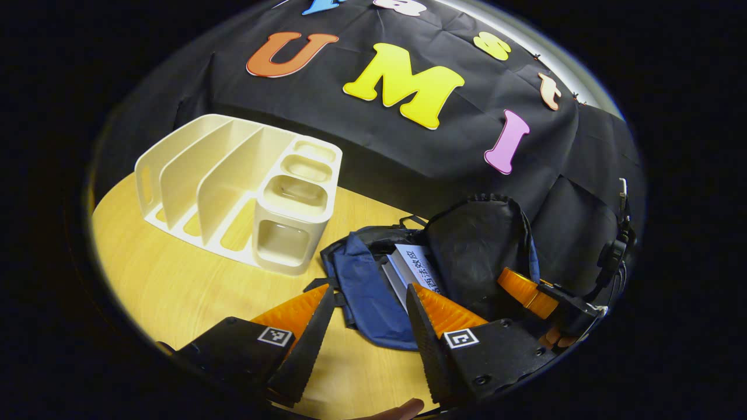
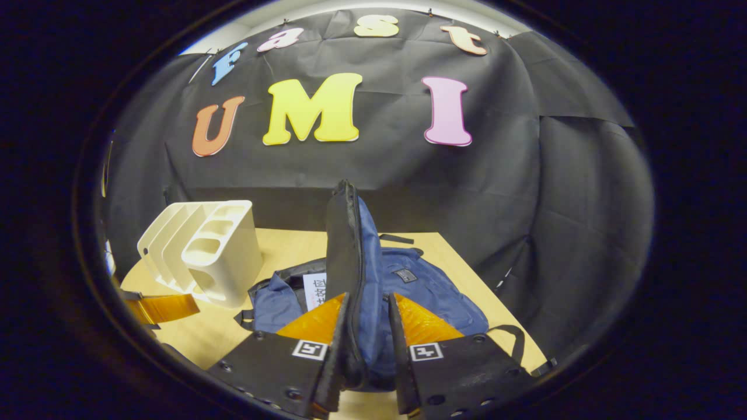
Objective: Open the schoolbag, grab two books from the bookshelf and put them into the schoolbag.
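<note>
The blue schoolbag (image 2: 420,291) lies open on the wooden counter (image 1: 175,286), just beside the cream bookshelf (image 1: 245,186), with a book (image 1: 417,268) inside. The right gripper (image 2: 366,326) has its fingers clamped on the bag's raised flap (image 2: 344,233). The left gripper (image 1: 369,326) hovers over the bag's near edge, fingers apart.

Cream plastic bookshelf (image 1: 245,198), smooth w/ slight sheen. Blue-and-black cloth schoolbag (image 2: 408,291), matt woven fabric; flap lining looks finely textured. Books (image 1: 415,269) inside: paper, smooth white cover. Light wood-grain desk (image 1: 175,286), smooth, semi-gloss laminate look.
</note>
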Demonstrator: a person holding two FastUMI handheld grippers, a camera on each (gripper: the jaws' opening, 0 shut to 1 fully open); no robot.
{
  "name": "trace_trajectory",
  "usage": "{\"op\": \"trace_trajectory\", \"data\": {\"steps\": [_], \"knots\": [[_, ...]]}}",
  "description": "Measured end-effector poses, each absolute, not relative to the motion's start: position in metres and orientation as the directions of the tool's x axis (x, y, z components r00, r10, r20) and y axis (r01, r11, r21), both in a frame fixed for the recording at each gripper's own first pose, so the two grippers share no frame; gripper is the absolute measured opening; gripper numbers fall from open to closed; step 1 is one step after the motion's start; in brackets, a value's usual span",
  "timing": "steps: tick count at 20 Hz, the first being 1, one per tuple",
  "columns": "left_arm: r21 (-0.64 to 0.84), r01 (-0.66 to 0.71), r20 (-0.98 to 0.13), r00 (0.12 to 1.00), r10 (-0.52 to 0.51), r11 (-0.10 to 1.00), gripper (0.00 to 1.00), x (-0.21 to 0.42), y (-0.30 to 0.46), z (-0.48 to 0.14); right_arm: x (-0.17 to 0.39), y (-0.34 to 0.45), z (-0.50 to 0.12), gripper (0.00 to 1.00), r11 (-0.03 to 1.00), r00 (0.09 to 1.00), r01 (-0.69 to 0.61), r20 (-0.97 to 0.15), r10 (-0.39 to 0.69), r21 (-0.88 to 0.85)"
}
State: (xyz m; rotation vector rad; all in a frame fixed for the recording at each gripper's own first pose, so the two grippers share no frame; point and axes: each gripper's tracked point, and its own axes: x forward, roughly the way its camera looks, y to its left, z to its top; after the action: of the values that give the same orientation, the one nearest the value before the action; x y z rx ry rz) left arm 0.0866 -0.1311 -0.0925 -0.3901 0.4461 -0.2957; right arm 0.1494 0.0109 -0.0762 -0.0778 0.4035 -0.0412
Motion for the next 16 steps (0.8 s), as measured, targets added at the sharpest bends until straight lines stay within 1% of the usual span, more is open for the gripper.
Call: {"op": "trace_trajectory", "data": {"steps": [1, 2, 3, 4, 5, 6, 7, 8, 9, 13, 14, 15, 16], "knots": [[-0.4, 0.181, -0.356, 0.872, -0.334, 0.898, 0.79, 0.082, -0.12, -0.095, 0.141, 0.017, -0.075, 0.51, 0.997, 0.924, 0.009, -0.38, -0.039, -0.079], [-0.377, 0.168, -0.358, 0.881, -0.311, 0.911, 0.79, 0.077, -0.11, -0.097, 0.134, 0.022, -0.074, 0.43, 0.996, 0.928, -0.006, -0.373, -0.027, -0.085], [-0.358, 0.16, -0.359, 0.886, -0.294, 0.92, 0.79, 0.07, -0.102, -0.099, 0.125, 0.024, -0.076, 0.46, 0.996, 0.933, -0.016, -0.36, -0.019, -0.093], [-0.344, 0.16, -0.352, 0.892, -0.285, 0.925, 0.79, 0.063, -0.095, -0.098, 0.118, 0.025, -0.076, 0.57, 0.995, 0.937, -0.015, -0.348, -0.019, -0.094], [-0.329, 0.156, -0.34, 0.901, -0.271, 0.931, 0.79, 0.055, -0.088, -0.097, 0.112, 0.026, -0.077, 0.6, 0.995, 0.941, -0.014, -0.338, -0.019, -0.096], [-0.31, 0.152, -0.325, 0.911, -0.255, 0.938, 0.79, 0.051, -0.082, -0.096, 0.104, 0.028, -0.076, 0.57, 0.995, 0.943, -0.016, -0.333, -0.019, -0.1], [-0.293, 0.15, -0.313, 0.918, -0.243, 0.944, 0.79, 0.045, -0.076, -0.094, 0.097, 0.029, -0.077, 0.65, 0.995, 0.943, -0.019, -0.332, -0.016, -0.101], [-0.274, 0.149, -0.303, 0.924, -0.232, 0.95, 0.79, 0.038, -0.072, -0.092, 0.09, 0.031, -0.076, 0.65, 0.995, 0.945, -0.024, -0.327, -0.01, -0.1], [-0.256, 0.149, -0.292, 0.93, -0.223, 0.955, 0.79, 0.033, -0.067, -0.088, 0.081, 0.032, -0.072, 0.71, 0.995, 0.949, -0.027, -0.316, -0.003, -0.091], [-0.17, 0.129, -0.226, 0.96, -0.166, 0.977, 0.79, 0.009, -0.046, -0.069, 0.046, 0.028, -0.052, 0.81, 0.998, 0.971, -0.03, -0.239, 0.014, -0.063], [-0.139, 0.12, -0.204, 0.968, -0.147, 0.983, 0.81, 0.002, -0.039, -0.063, 0.04, 0.024, -0.046, 0.81, 0.997, 0.977, -0.02, -0.211, 0.004, -0.072], [-0.111, 0.111, -0.183, 0.974, -0.13, 0.988, 0.82, -0.004, -0.033, -0.055, 0.032, 0.019, -0.04, 0.86, 0.997, 0.983, -0.009, -0.183, -0.005, -0.075], [-0.089, 0.107, -0.163, 0.979, -0.121, 0.99, 0.85, -0.009, -0.028, -0.049, 0.024, 0.015, -0.033, 0.89, 0.997, 0.987, 0.003, -0.159, -0.015, -0.074]]}}
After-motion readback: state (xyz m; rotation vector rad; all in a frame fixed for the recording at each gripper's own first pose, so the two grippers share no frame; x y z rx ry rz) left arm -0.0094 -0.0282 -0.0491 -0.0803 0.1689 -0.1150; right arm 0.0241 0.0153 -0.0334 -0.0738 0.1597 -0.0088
